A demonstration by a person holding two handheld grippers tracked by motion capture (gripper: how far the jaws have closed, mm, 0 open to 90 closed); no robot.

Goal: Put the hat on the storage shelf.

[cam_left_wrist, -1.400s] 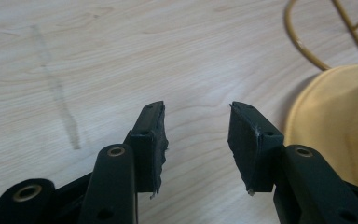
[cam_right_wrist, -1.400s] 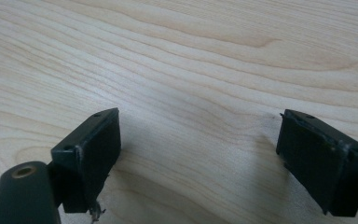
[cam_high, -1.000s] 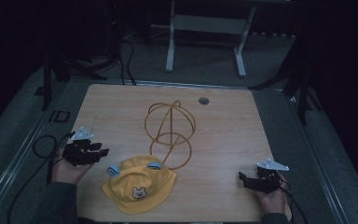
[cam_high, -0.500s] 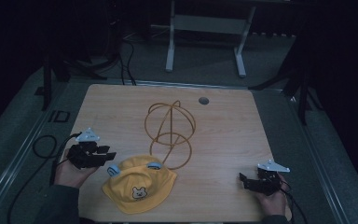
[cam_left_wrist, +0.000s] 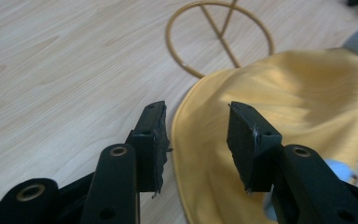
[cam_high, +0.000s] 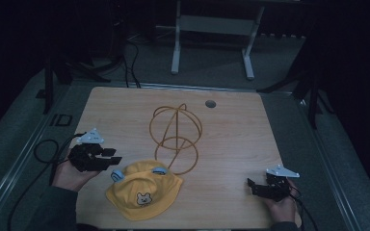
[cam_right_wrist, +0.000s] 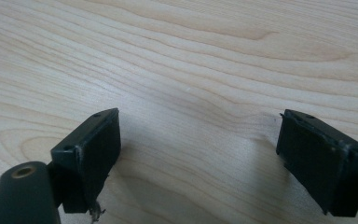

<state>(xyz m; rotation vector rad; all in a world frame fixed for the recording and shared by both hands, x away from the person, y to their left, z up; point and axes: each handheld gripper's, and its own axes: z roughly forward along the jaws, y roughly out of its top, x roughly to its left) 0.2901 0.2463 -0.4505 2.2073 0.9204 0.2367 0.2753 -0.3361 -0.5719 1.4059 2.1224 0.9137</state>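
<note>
Yellow child's hat (cam_high: 143, 191) with a bear face lies flat at lower centre of the high view, its crown touching the wire stand (cam_high: 176, 139) behind it. Left gripper (cam_high: 110, 159), lower left, has its jaws moderately apart over the hat's brim edge, gripping nothing. Right gripper (cam_high: 251, 185), lower right, has its jaws spread wide over bare wooden table (cam_high: 241, 134).

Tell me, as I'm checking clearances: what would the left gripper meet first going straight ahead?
Probably the yellow hat: its edge lies between the open left gripper jaws. The wire stand is beyond.
</note>
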